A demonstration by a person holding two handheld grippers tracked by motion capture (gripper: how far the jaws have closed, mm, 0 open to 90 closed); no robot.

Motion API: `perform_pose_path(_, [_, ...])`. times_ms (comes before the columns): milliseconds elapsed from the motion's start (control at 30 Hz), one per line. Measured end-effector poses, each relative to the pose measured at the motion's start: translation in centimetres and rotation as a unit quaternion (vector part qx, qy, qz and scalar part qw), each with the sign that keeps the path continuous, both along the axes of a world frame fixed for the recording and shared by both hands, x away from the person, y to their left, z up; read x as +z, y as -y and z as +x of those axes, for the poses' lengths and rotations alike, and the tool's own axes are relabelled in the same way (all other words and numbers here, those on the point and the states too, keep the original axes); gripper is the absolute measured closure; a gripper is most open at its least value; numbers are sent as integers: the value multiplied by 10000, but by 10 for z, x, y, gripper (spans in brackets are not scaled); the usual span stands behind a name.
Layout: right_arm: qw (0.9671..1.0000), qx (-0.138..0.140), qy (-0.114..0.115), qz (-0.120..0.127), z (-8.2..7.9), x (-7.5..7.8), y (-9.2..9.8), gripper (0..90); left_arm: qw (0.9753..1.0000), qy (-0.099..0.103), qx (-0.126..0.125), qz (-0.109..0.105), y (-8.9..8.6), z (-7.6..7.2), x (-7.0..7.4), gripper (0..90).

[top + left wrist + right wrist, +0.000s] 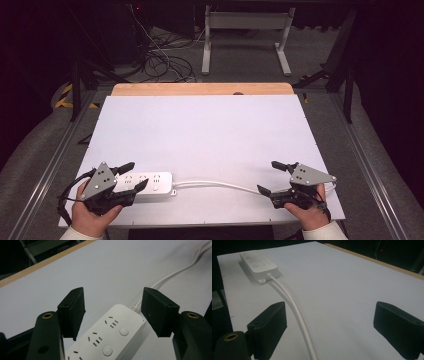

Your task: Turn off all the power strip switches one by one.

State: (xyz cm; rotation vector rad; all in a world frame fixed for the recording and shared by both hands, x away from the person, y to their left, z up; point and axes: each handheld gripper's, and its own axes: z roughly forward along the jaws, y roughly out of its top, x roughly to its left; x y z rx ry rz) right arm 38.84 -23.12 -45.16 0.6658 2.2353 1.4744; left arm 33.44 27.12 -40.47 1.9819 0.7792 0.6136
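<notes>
From the high view, a white power strip (146, 184) lies near the front edge of the white table (210, 130), toward its left corner, its white cord (220, 185) trailing rightward. The left gripper (131, 175) hangs over the strip's left end, jaws apart; the right gripper (268, 177) sits by the cord's far end, jaws apart. In the left gripper view, the strip (107, 337) lies between and below the spread jaws. In the right gripper view, the cord (294, 315) runs from the strip (258, 263) between the wide-open jaws, closer to the left one.
</notes>
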Motion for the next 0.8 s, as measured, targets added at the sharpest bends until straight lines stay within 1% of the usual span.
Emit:
perform_pose_path(100, [10000, 2, -3, -4, 0, 0, 0, 118, 10000, 17, 19, 52, -1, -1, 2, 384])
perform_pose_path(167, [10000, 10, -3, -15, 0, -1, 0, 119, 9999, 69, 48, 149, -2, -1, 3, 425])
perform_pose_path(200, [10000, 13, -10, -13, 0, -1, 0, 121, 9995, 79, 15, 295, -3, -1, 4, 485])
perform_pose_path(267, [10000, 26, -14, -7, 0, -1, 0, 127, 9993, 26, 18, 373, -5, -1, 4, 571])
perform_pose_path(400, [10000, 33, -23, -2, 1, -1, -1, 127, 9983, -176, -8, 552, -13, -1, 6, 861])
perform_pose_path(433, [10000, 37, -20, -7, 1, -1, -1, 127, 9980, -214, 3, 590, -15, 0, 6, 898])
perform_pose_path(533, [10000, 46, -22, -14, 1, -2, -1, 127, 9966, -409, 134, 706, -20, 1, 9, 900])
perform_pose_path(567, [10000, 40, -23, -13, 1, -2, -1, 127, 9965, -459, 184, 677, -22, 1, 9, 900])
perform_pose_path(633, [10000, 41, -22, -11, 1, -2, -1, 127, 9956, -571, 272, 693, -26, 3, 10, 900])
perform_pose_path(733, [10000, 42, -22, -18, 1, -1, -1, 127, 9938, -777, 401, 691, -33, 5, 10, 900])
perform_pose_path(800, [10000, 38, -31, -26, 1, -1, -1, 127, 9926, -857, 496, 703, -36, 5, 8, 900])
